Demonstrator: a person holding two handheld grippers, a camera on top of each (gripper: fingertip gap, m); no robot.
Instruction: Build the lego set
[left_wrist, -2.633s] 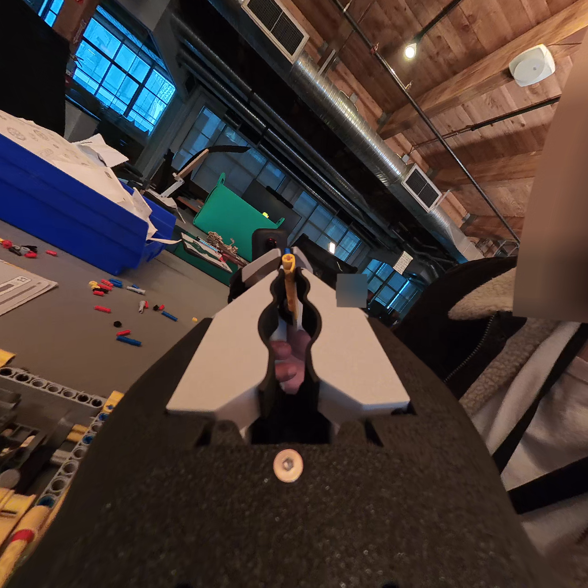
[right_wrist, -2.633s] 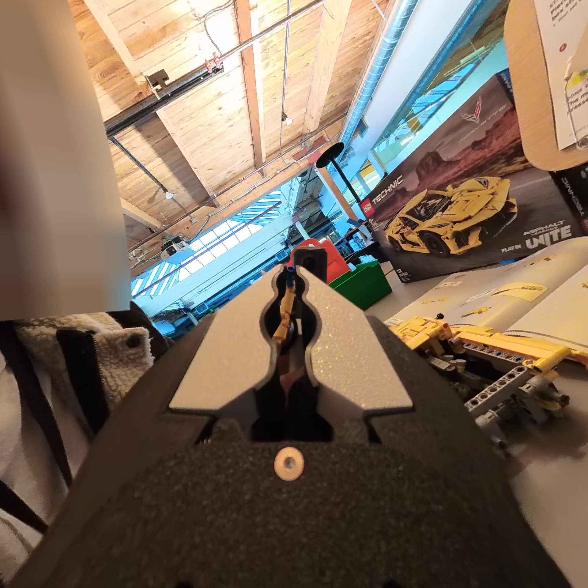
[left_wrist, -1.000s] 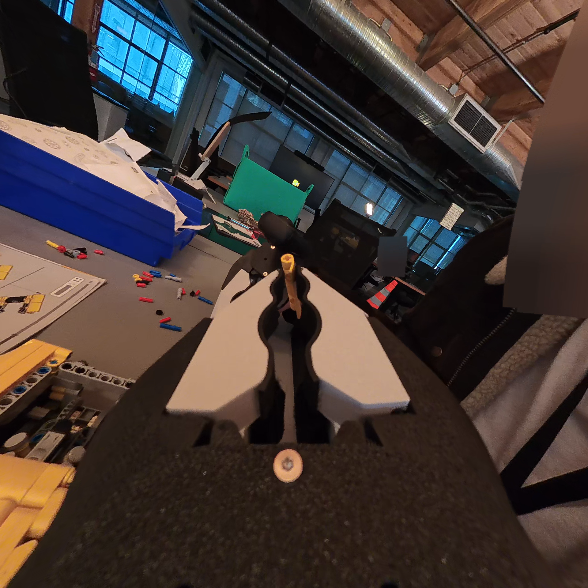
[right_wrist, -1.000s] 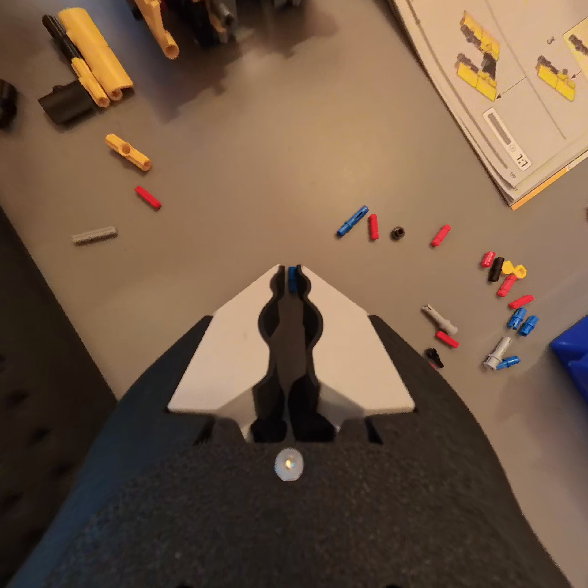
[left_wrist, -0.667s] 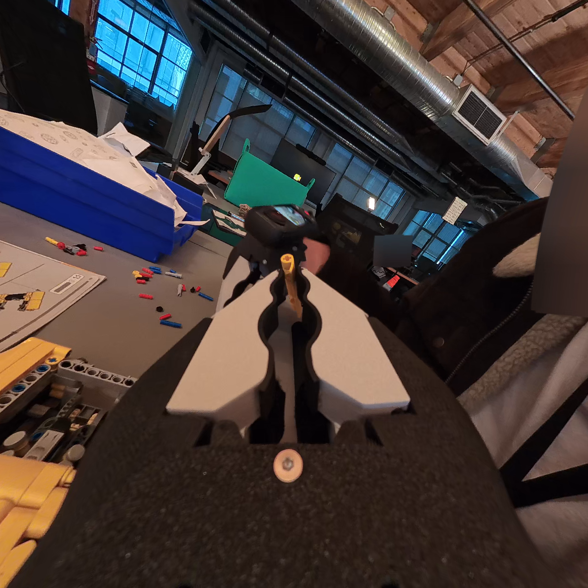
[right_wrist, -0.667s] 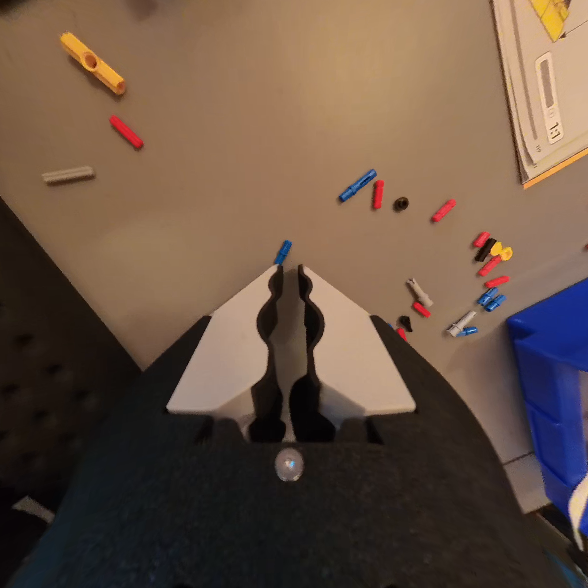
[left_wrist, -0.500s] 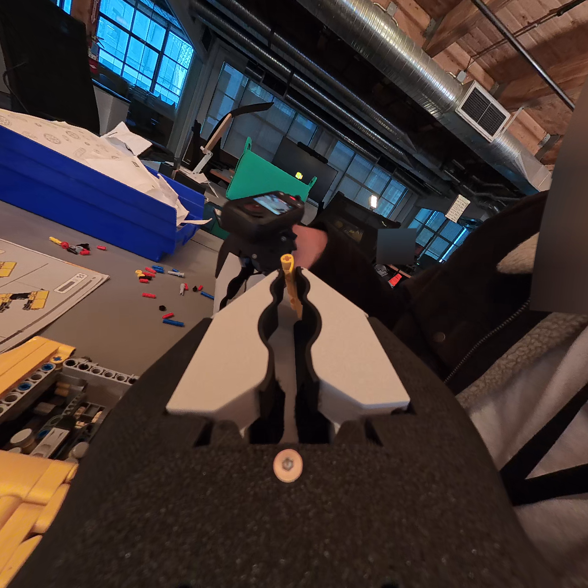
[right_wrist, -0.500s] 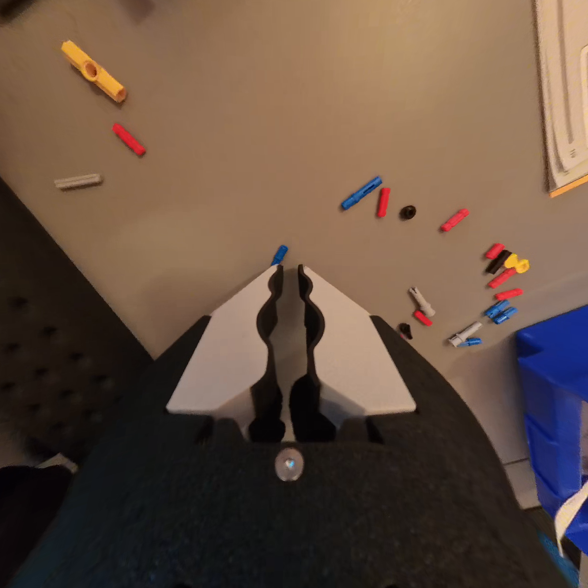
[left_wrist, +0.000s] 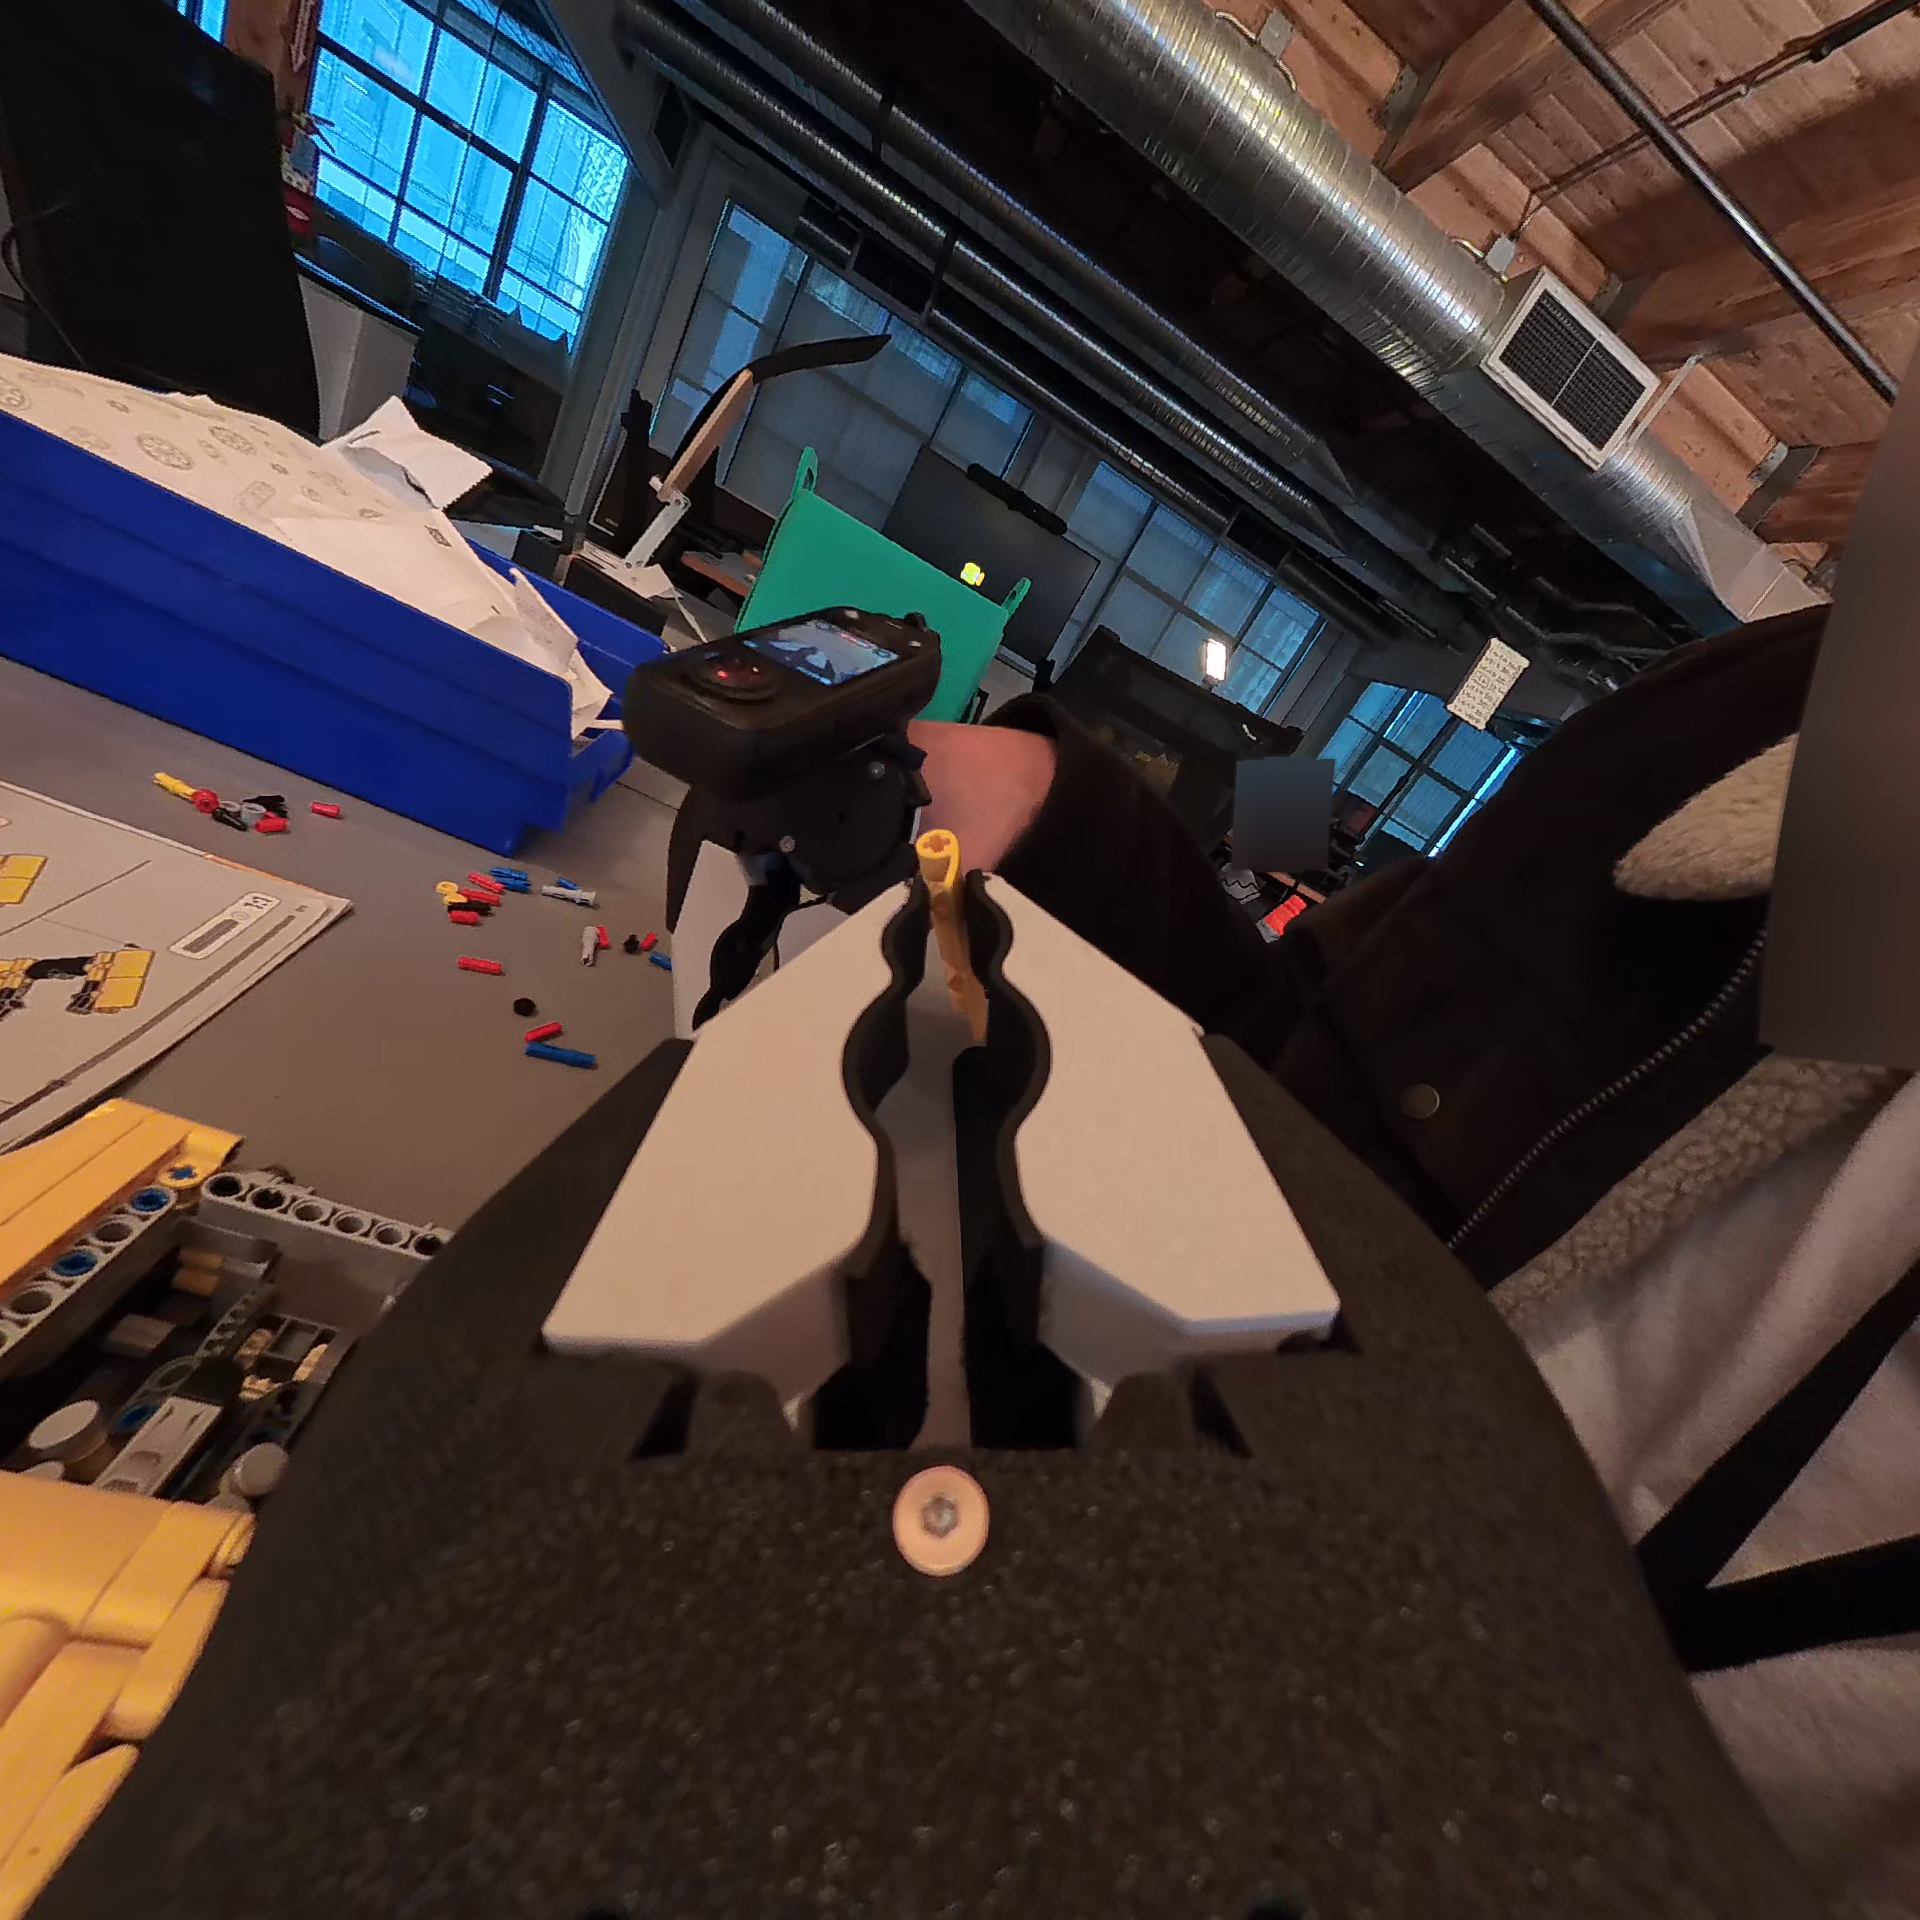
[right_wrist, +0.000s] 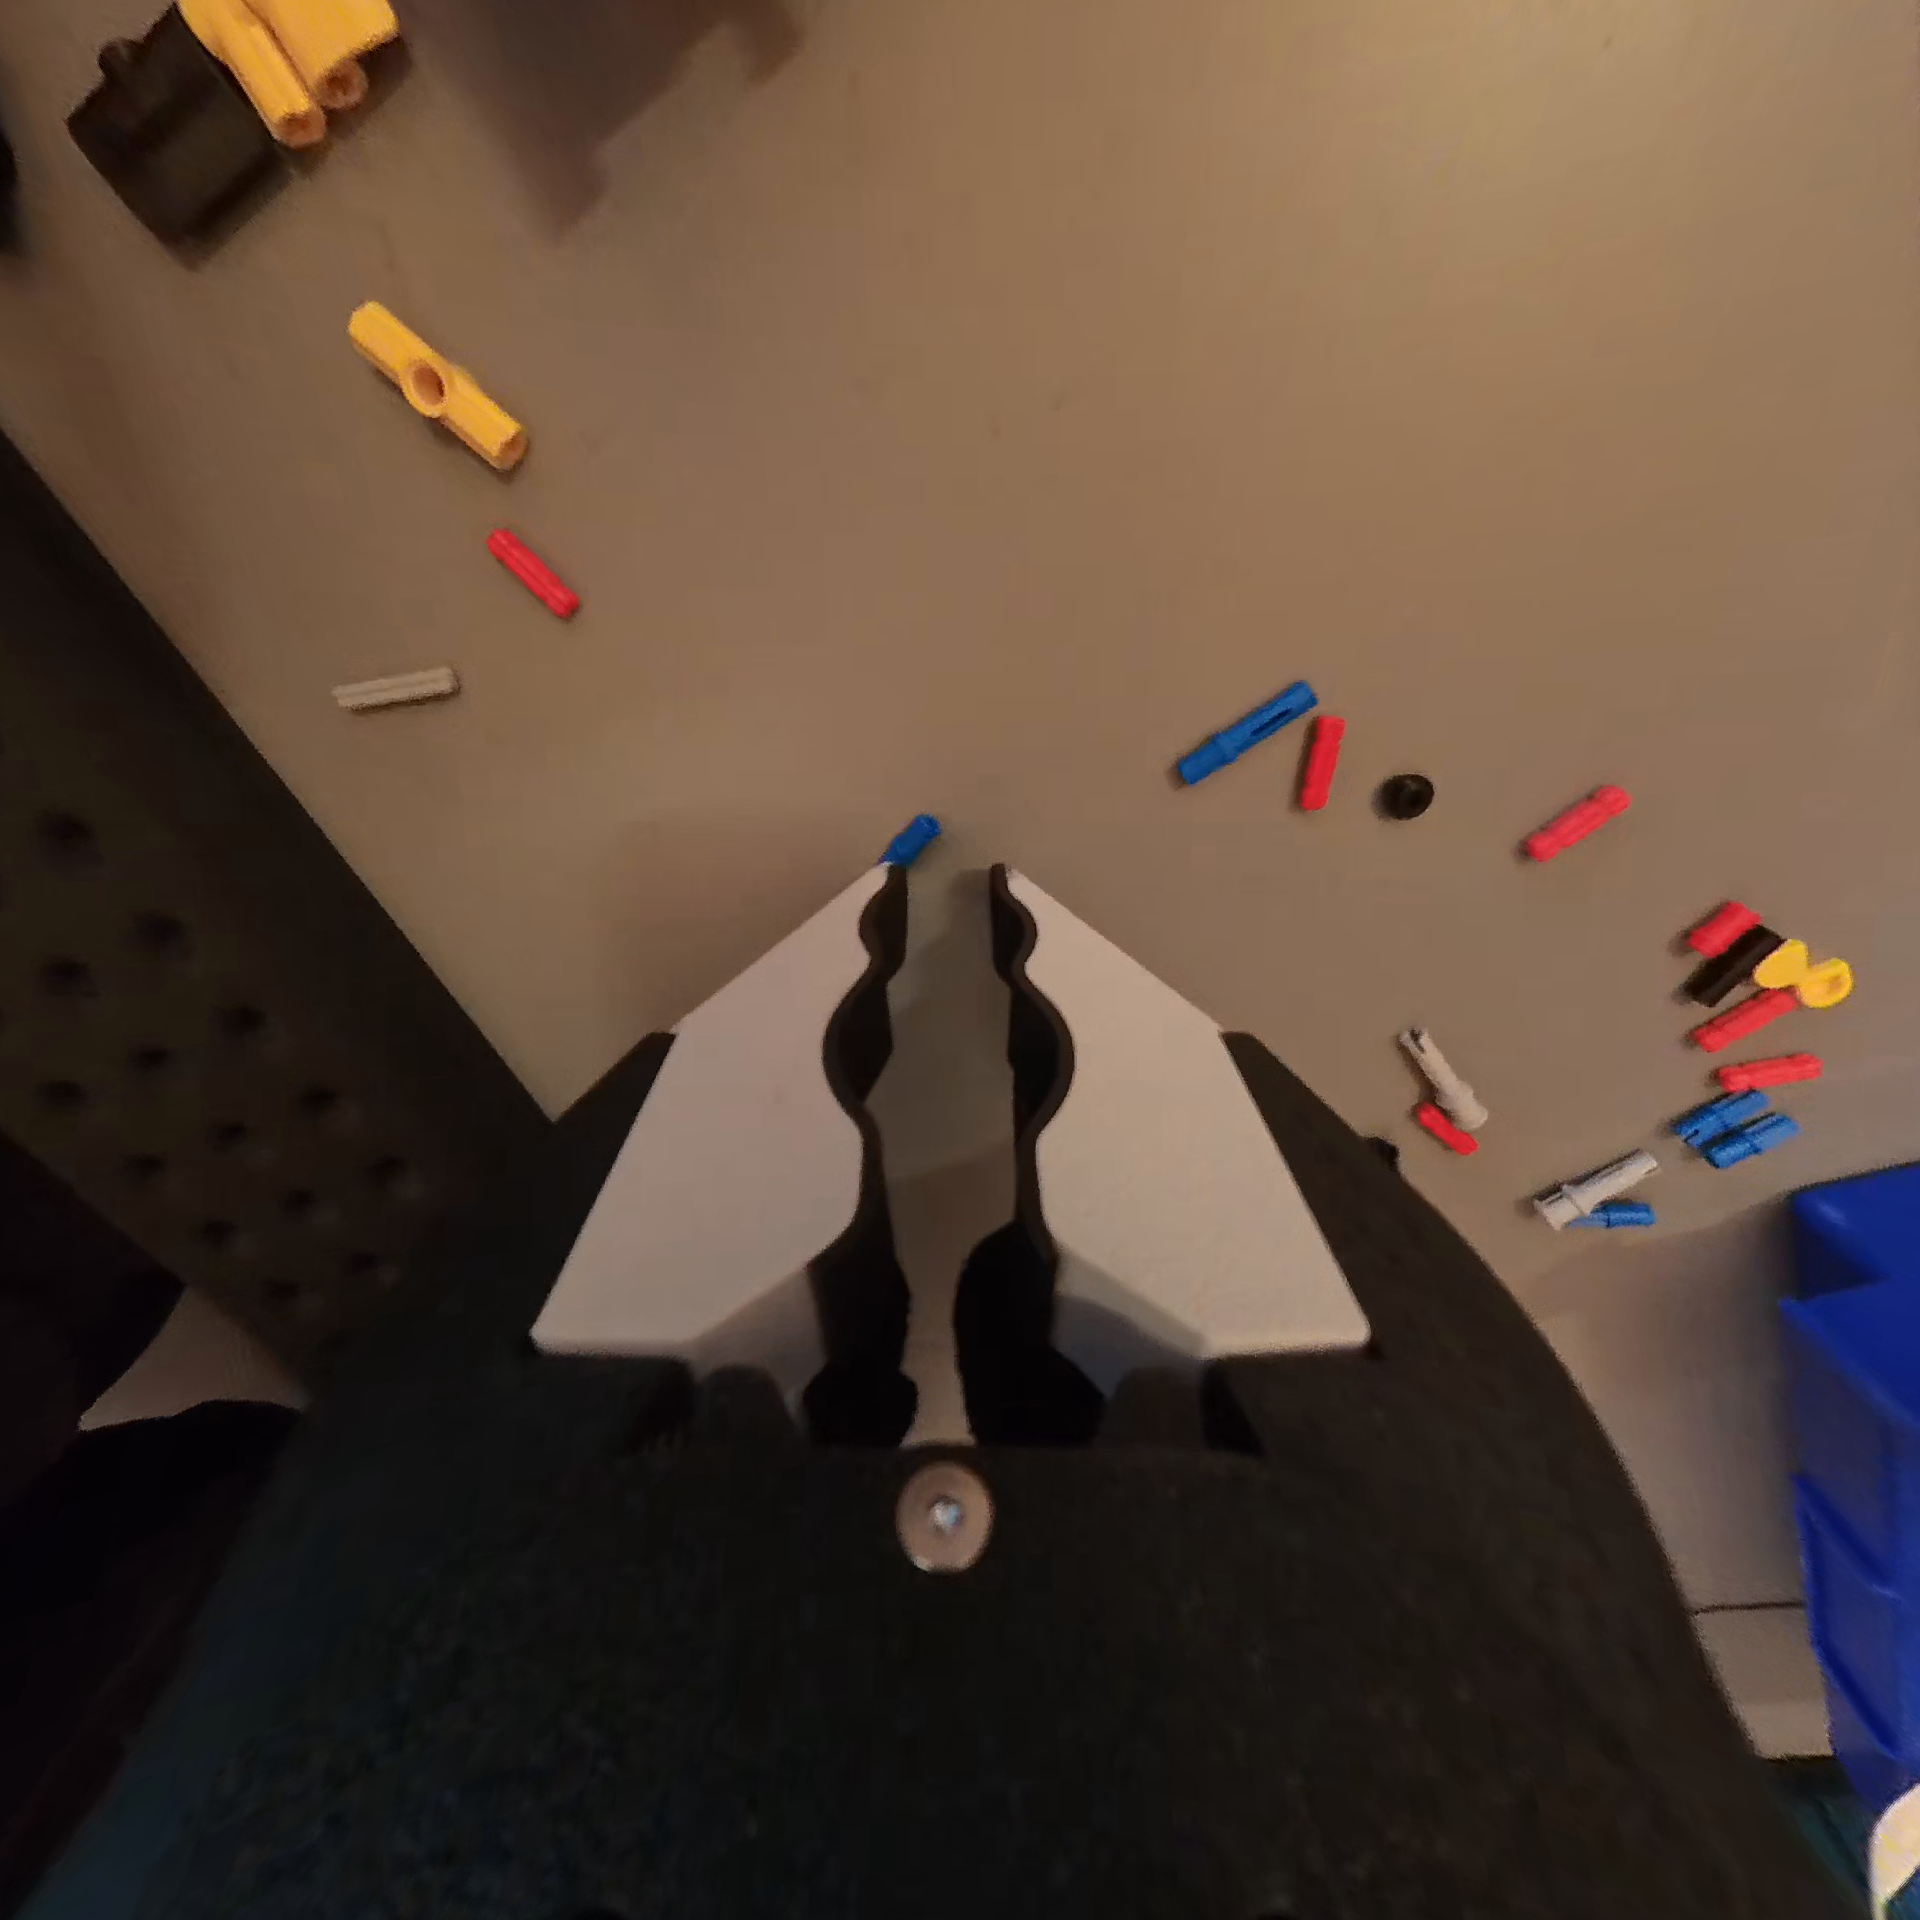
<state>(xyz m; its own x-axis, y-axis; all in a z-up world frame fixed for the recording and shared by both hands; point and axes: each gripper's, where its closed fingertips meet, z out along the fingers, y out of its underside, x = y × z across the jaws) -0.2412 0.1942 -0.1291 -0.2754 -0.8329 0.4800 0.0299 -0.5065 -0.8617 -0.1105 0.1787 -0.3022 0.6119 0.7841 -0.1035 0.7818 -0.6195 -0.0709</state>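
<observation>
**A:** How do the jaws stand?

**B:** The left gripper (left_wrist: 943, 894) has its jaws closed tight on one yellow axle piece (left_wrist: 951, 925), which stands up between the tips with its cross-shaped end poking out on top. The right gripper (right_wrist: 943, 878) has its jaws a small way apart with nothing between them, pointing down at the grey counter (right_wrist: 1039, 416).

**A:** What lies nearest those empty tips?

**B:** One short blue pin (right_wrist: 912, 837), lying on the counter just past the left tip, partly hidden by it.

**A:** Count the other loose bits in the right wrist view.

**B:** To the left: one yellow connector (right_wrist: 436, 387) with a hole through its middle, one red pin (right_wrist: 532, 572) and one grey axle (right_wrist: 395, 688). To the right: one long blue pin (right_wrist: 1247, 731) just beside a red pin (right_wrist: 1321, 762), then one black bush (right_wrist: 1405, 797) and another red pin (right_wrist: 1576, 823). Further right sits a tight cluster (right_wrist: 1756, 1008) of red, black, yellow, blue and grey bits; I cannot count them surely.

**A:** And the build itself?

**B:** In the left wrist view the partly built model (left_wrist: 114, 1278) sits at the lower left, yellow panels over grey holed beams, beside one open instruction booklet (left_wrist: 125, 956). One blue bin (left_wrist: 312, 665) stands behind, holding white paper.
</observation>
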